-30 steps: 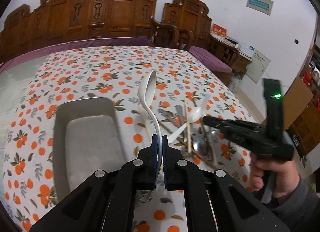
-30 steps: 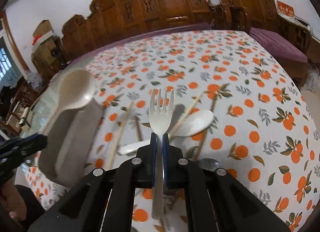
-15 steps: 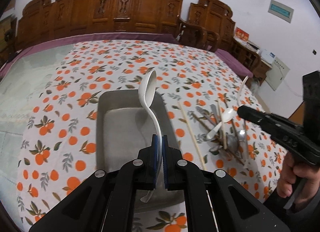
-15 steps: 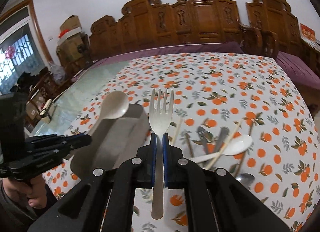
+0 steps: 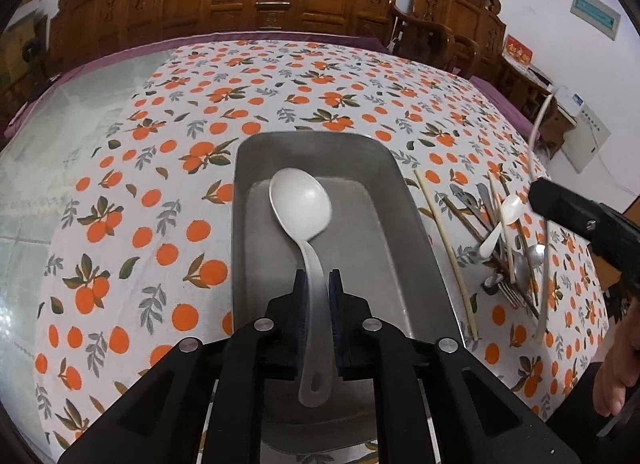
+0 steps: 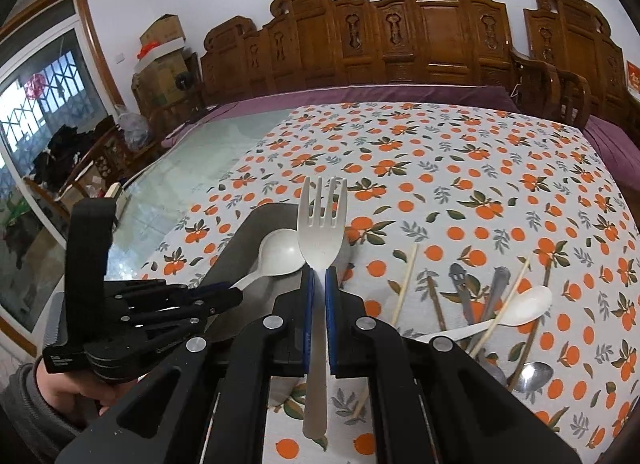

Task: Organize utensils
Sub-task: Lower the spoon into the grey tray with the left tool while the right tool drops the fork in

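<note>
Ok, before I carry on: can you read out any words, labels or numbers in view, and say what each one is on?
No text here is legible.
wall plaque: lettering too blurred to read.
red sign: gold marks, unreadable.
white box by the wall: label too small to read.
Body of the left tongs, whose jaws have just been opening around the spoon: white print, too small to read.

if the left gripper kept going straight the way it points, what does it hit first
Most likely the tray floor. The left gripper, jaws just opening around the white spoon, points down into the tray, where the spoon's bowl already lies. Depth is unclear.
</note>
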The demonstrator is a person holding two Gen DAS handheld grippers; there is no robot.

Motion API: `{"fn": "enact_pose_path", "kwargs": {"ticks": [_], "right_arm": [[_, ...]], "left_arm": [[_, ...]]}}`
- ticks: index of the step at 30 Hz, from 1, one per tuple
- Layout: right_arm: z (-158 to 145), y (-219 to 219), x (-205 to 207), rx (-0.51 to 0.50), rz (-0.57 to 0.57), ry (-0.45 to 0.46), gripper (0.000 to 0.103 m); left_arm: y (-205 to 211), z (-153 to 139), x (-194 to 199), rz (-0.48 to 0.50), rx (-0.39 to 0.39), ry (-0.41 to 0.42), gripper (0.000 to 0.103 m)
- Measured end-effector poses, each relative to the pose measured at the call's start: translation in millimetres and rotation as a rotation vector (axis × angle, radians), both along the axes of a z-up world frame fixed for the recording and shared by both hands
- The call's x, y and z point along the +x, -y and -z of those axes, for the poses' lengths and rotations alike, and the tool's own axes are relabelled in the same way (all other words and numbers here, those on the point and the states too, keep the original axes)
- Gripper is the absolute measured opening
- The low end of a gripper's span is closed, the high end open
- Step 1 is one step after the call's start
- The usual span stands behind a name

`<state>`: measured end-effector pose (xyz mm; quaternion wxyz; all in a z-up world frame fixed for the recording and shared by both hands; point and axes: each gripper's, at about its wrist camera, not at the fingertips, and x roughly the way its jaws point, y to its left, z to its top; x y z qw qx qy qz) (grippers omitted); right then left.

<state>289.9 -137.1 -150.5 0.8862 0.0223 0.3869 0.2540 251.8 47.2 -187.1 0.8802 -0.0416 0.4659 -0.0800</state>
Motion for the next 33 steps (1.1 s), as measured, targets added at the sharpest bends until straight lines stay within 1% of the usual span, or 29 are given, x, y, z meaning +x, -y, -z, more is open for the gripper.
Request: {"fn": "enact_pose_path", "kwargs": {"ticks": [3, 11, 16, 22, 27, 29, 33], "right_arm": [[0.8, -7.4, 1.7, 0.002, -0.007, -0.007, 0.007], [4.7, -32.9, 15.9, 0.031, -0.03, -0.034, 0.007], [15.8, -52.9, 27.7, 0.05, -0.043, -0.064, 0.007], [40.8, -72.4, 32.0, 0.014, -0.055, -0.089, 0.007], [62.6, -76.0, 31.0, -0.032, -0.058, -0.125, 0.008], [65.9, -75.0, 28.9, -0.041, -0.055, -0.131, 0.01], [65.5, -70.5, 26.9, -0.055, -0.054, -0.13, 0.01]], "left_arm": [[-4.0, -7.8, -1.9, -0.005, 0.009, 0.025, 0.016], [-25.4, -27.6, -5.6, -0.04, 0.02, 0.081, 0.017], [-39.9, -36.0, -6.8, -0.072, 0.03, 0.108, 0.021], [-47.1, -36.8, -7.1, -0.087, 0.047, 0.112, 0.021], [-47.9, -37.5, -6.5, -0.089, 0.048, 0.113, 0.021], [-46.3, -38.5, -7.2, -0.086, 0.047, 0.116, 0.021], [-44.0, -40.6, -8.7, -0.083, 0.047, 0.122, 0.021]]}}
